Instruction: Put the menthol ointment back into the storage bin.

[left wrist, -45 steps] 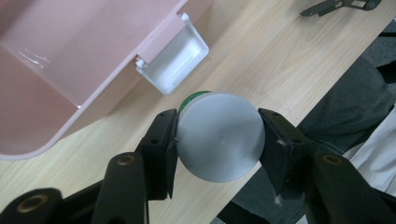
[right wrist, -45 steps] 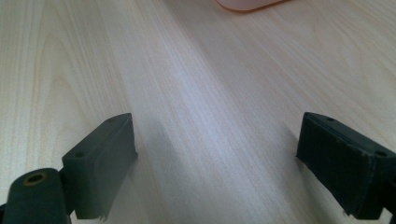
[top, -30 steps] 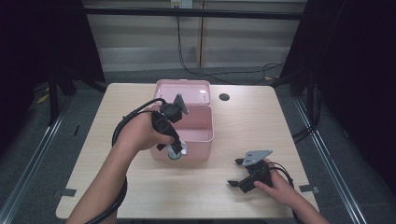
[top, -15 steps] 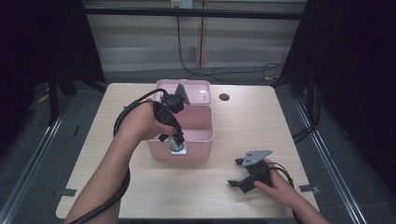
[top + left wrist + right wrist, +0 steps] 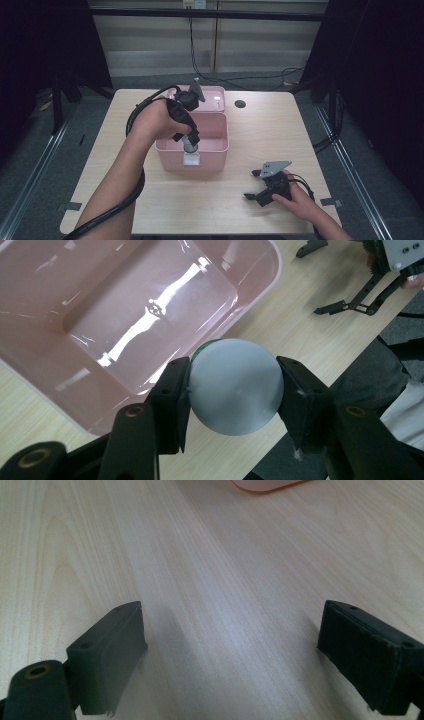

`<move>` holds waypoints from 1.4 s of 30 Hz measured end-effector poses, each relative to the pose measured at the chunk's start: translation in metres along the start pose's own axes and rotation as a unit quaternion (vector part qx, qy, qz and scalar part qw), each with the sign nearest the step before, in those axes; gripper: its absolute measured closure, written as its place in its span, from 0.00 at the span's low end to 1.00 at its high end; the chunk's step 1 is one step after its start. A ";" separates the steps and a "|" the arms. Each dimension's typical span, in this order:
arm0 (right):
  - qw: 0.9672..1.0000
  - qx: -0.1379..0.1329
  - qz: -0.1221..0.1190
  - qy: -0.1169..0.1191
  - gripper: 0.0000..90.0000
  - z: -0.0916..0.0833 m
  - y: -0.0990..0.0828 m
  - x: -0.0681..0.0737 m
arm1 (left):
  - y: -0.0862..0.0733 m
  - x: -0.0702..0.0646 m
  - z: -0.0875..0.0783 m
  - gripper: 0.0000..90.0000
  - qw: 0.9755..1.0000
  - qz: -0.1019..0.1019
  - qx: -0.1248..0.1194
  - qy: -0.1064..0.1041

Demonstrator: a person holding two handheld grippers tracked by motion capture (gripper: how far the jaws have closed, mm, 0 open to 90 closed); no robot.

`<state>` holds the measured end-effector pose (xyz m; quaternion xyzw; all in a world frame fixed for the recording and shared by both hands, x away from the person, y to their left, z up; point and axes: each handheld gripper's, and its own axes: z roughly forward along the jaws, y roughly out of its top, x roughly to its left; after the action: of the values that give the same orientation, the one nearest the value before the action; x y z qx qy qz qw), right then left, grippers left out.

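A pink plastic bin (image 5: 220,146) stands open at the middle of the table, and its inside (image 5: 125,310) looks bare. My left gripper (image 5: 190,144) points down over the bin's near wall, shut on a round container (image 5: 235,375) with a pale grey top and a green edge. Both pads (image 5: 172,390) press on its sides. In the high view the container (image 5: 189,142) hangs just above the bin's front rim. My right gripper (image 5: 250,185) rests on the table at the front right, open, with bare wood between its jaws (image 5: 232,650).
The bin's pink lid (image 5: 214,98) lies behind it. A dark round hole (image 5: 240,104) sits in the tabletop at the back right. A white label (image 5: 192,160) is on the bin's front wall. Black cables trail from both grippers.
My left hand has risen and moved away from me, carrying the container from in front of the bin to over its near rim. The right gripper has stayed put.
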<state>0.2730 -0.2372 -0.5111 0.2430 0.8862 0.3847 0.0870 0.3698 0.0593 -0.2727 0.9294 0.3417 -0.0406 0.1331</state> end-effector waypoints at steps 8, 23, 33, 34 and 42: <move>1.000 0.001 0.000 0.000 0.12 0.000 0.000 0.000 | 0.009 0.014 0.008 0.56 1.000 -0.019 -0.006 0.009; 1.000 0.001 0.001 0.000 0.12 0.000 0.000 0.000 | 0.019 0.035 0.023 0.56 0.998 -0.040 -0.018 0.034; 1.000 0.001 0.001 0.001 0.12 0.000 0.000 0.000 | 0.028 0.049 0.038 0.56 0.997 -0.065 -0.013 0.036; 1.000 0.001 0.001 0.001 0.12 0.000 0.000 0.000 | 0.029 0.049 0.040 0.56 0.997 -0.066 -0.016 0.039; 1.000 0.002 0.000 0.001 0.12 0.000 0.000 0.000 | 0.036 0.052 0.049 0.56 0.997 -0.064 -0.012 0.037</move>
<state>0.2728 -0.2373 -0.5110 0.2429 0.8869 0.3835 0.0857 0.4338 0.0523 -0.3210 0.9048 0.4059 -0.0104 0.1286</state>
